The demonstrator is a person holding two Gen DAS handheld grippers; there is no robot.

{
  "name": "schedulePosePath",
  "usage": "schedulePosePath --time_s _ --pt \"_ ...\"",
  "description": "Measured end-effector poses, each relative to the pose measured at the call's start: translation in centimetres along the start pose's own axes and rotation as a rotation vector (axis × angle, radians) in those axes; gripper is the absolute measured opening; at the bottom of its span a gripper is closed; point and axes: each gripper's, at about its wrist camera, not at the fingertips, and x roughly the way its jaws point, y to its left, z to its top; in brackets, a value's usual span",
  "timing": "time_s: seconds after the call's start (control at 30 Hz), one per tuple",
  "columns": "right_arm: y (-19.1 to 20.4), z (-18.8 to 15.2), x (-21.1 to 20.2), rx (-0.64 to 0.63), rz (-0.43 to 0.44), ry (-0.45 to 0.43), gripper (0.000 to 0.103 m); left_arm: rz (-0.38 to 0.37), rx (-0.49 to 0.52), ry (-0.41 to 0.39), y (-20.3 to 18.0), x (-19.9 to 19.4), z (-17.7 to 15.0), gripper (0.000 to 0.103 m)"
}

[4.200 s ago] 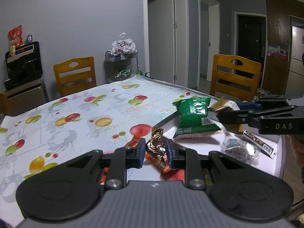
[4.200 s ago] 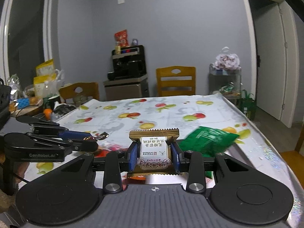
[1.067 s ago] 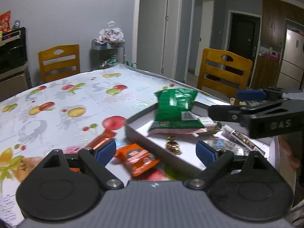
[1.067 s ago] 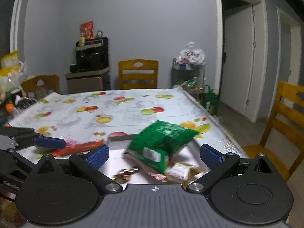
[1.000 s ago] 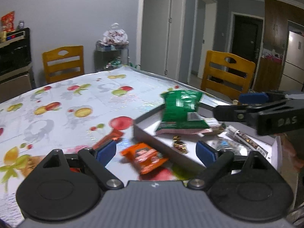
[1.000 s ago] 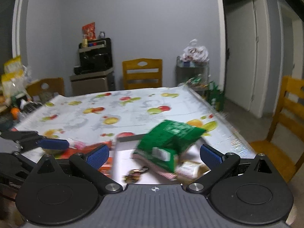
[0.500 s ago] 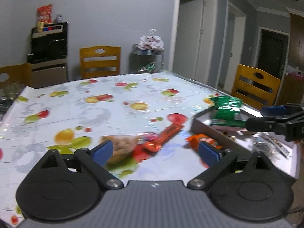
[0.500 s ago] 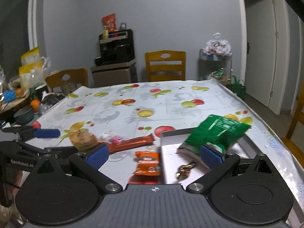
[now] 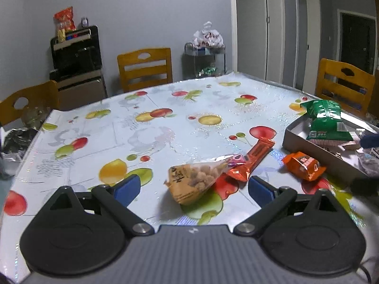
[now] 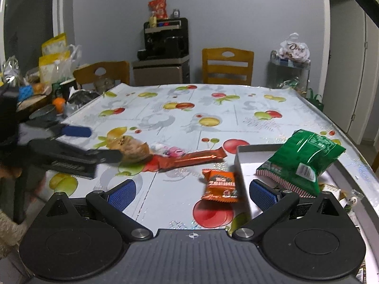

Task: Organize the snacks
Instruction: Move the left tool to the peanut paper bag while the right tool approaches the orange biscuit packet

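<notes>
My left gripper (image 9: pixel 193 187) is open and empty, just in front of a tan bag of puffed snacks (image 9: pixel 197 181) on the fruit-print tablecloth. An orange-red bar (image 9: pixel 257 158) and a small orange packet (image 9: pixel 303 165) lie to its right. A grey tray (image 9: pixel 305 144) holds a green bag (image 9: pixel 327 120) and small sweets. My right gripper (image 10: pixel 191 193) is open and empty, with the orange packet (image 10: pixel 221 184) between its fingers' line and the tray (image 10: pixel 241 165) at right. The left gripper shows in the right wrist view (image 10: pixel 78 142), beside the tan bag (image 10: pixel 129 148).
Wooden chairs (image 9: pixel 144 67) stand around the table. A black appliance (image 10: pixel 165 39) sits on a cabinet by the back wall. Bags, bowls and an orange (image 10: pixel 58 101) crowd the table's left end. A wire cart with a white bag (image 9: pixel 207 39) stands near the doors.
Both grippers let go of their sweets into the tray, opened, and swung left. The left one now faces the tan bag; the right one faces the orange packet.
</notes>
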Motion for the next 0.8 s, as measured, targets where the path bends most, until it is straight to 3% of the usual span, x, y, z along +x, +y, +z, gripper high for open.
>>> schedulePosePath --time_s 0.3,0.47,0.57,0.7,0.8 --pt "-0.2 -0.8 1.3 0.050 0.002 0.042 0.103 0.054 -0.011 0.048 -0.6 5.5 0.2 0.098" --pt "0.2 -1.0 2.2 0.052 -0.029 0.002 0.102 0.079 -0.069 0.001 0.4 6.0 -0.4 0.098" --pt "0.7 -0.9 3.2 0.032 -0.061 -0.014 0.096 0.088 -0.092 -0.035 0.8 5.8 -0.7 0.098" --pt "0.5 -0.3 4.8 0.056 -0.091 -0.014 0.077 0.067 -0.096 -0.062 1.0 5.6 -0.6 0.098" --pt "0.2 0.1 5.9 0.086 -0.111 -0.010 0.074 0.047 -0.077 -0.061 0.7 5.7 -0.6 0.098"
